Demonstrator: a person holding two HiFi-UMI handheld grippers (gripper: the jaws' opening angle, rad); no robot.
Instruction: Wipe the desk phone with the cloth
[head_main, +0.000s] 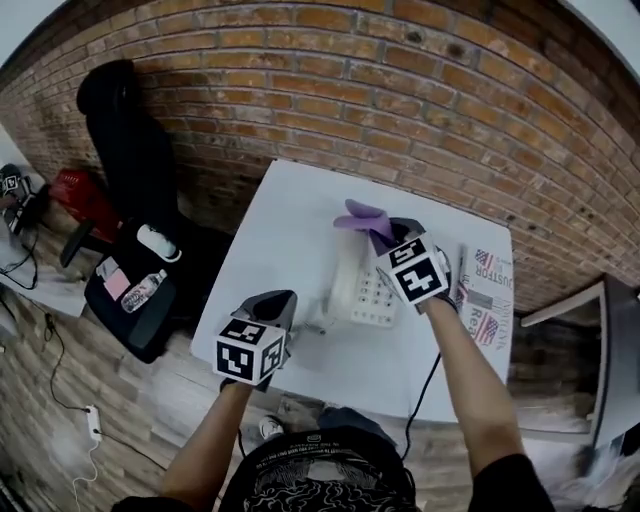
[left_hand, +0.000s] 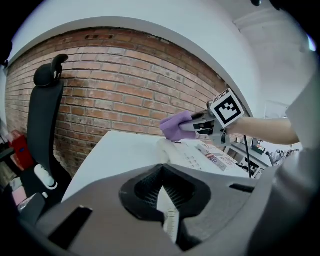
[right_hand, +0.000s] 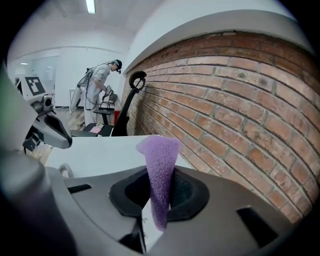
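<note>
We're gripping the fuzzy purple cloth (right_hand: 159, 165) w/ the R tool (right_hand: 161, 200) at the off-white plastic desk phone (head_main: 362, 290) on the white surface (head_main: 290, 230), L tool (left_hand: 162, 197) hovering closed, empty.

White table (head_main: 290, 230) stands against the brick wall (head_main: 400, 90), with a printed paper (head_main: 487, 290) (flag-pattern print, text not legible) lying flat at its right edge. Black office chair (head_main: 125, 140) stands just left of the table, its seat carrying a clear bottle (head_main: 143, 290), a white object (head_main: 157, 242) and a pink item (head_main: 117, 283). A white power strip (head_main: 94, 424) lies on the wood floor (head_main: 60, 350); a person (right_hand: 97, 85) stands well back in the room.
</note>
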